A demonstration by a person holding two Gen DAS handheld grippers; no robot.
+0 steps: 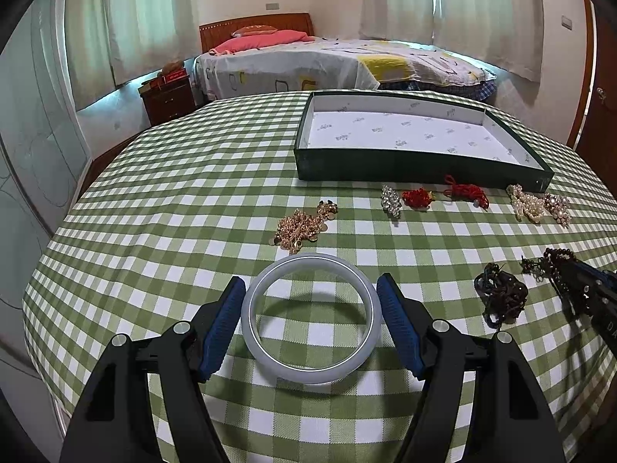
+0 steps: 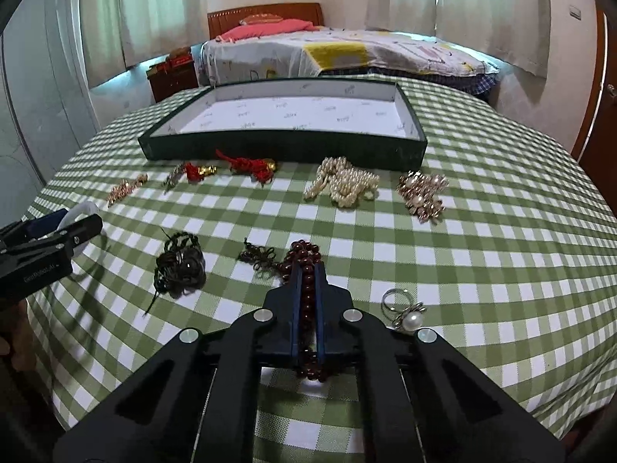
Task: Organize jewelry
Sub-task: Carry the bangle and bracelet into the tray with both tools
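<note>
Between my left gripper's (image 1: 311,322) spread blue pads (image 1: 219,328) lies the pale bangle (image 1: 312,318), flat on the checked cloth (image 1: 173,200); the jaws stand wide and bracket it, contact unclear. Just ahead of that gripper sits a gold chain heap (image 1: 304,225), and farther ahead to the right the dark tray (image 1: 420,162) with its white lining. On my right gripper (image 2: 307,270) the jaws are pinched nearly together on the dark red bead strand (image 2: 306,254), which runs along the gap and pokes out past the tips. Right of it rests a pearl ring (image 2: 405,310)
</note>
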